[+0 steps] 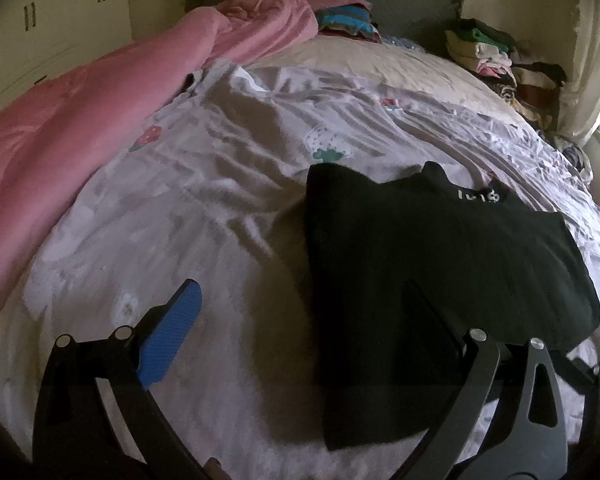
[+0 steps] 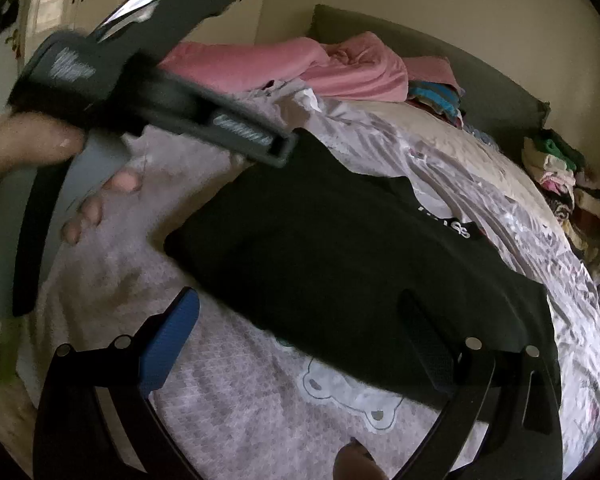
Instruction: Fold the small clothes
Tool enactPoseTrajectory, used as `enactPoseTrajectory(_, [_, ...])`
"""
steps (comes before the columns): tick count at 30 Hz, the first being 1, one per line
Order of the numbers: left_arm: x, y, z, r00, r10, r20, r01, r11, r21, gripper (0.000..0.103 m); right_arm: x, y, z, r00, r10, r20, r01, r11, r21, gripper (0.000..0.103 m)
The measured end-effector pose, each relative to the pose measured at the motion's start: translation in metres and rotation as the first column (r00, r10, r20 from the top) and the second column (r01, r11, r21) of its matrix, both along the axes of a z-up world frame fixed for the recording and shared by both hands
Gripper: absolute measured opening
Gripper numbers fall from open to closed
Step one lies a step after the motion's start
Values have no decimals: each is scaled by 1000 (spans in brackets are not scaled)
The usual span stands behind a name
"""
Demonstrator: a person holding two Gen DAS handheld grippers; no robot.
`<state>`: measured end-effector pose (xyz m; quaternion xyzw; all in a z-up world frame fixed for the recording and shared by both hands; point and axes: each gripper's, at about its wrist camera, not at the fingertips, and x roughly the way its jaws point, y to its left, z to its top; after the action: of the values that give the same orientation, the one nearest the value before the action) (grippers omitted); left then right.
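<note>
Both grippers open over black garment.

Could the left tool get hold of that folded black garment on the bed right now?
Probably yes. The left tool is open just above the folded black cotton garment on the pale printed bedsheet, with nothing between them.

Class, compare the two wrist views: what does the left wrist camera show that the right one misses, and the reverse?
Only the left wrist view shows the strawberry print on the bedsheet. Only the right wrist view shows the person's hand holding the left claw's handle, and the bear print. Both show the folded black garment, the pink blanket and open claws.
</note>
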<state>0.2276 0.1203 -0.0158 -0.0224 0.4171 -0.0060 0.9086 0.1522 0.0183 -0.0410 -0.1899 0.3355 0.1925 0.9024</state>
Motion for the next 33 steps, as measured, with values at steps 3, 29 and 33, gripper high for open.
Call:
enactPoseTrajectory(3, [13,-2,-3,1000,-12,-13,12,1000,7,93,2,5,-5,1000,10,2,-10,999,-31,99])
enactPoseTrajectory(29, [79,25,-43,996,-18,-93,5,990,-141,93,56,46,-52,1000,19,8,-17,975,-222,98])
enactPoseTrajectory(33, [78,27,-44,996,-30,-89,13,984,-176,93,58,47,-47,998,2,59,11,976,-218,81])
